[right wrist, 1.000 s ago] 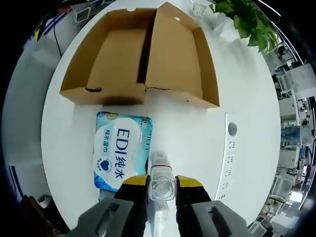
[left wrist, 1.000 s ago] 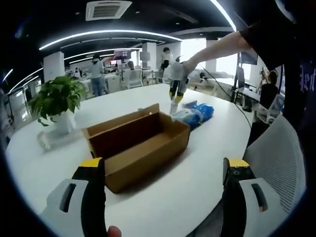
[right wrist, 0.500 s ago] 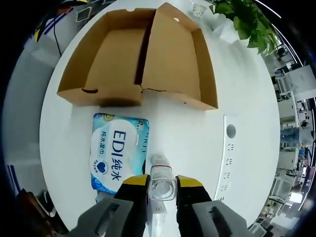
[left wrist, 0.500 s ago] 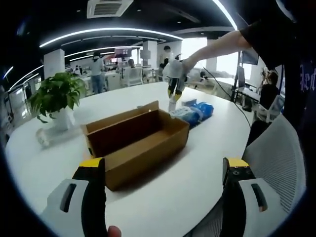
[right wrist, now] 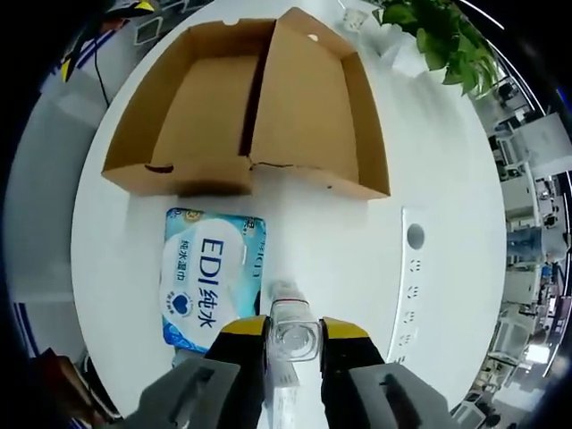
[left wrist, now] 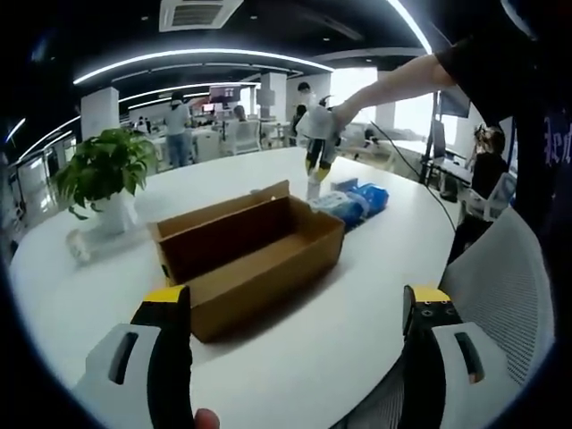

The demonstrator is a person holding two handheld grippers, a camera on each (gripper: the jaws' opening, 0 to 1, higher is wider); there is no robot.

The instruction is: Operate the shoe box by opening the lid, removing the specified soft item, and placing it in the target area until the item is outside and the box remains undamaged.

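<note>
Open shoe box (left wrist: 250,255) on white table (left wrist: 357,304); left claw (left wrist: 295,344) spread wide, empty; blue pack (left wrist: 353,204) beyond box.

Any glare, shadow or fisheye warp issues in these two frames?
Left gripper view: ceiling light strips bow into arcs, window behind the right hand-held gripper is blown out, distant desks soft. Right gripper view: the white table curves hard at its edges, the shoe box casts a dark shadow toward the wipes pack; the clear bottle is near and soft.
</note>
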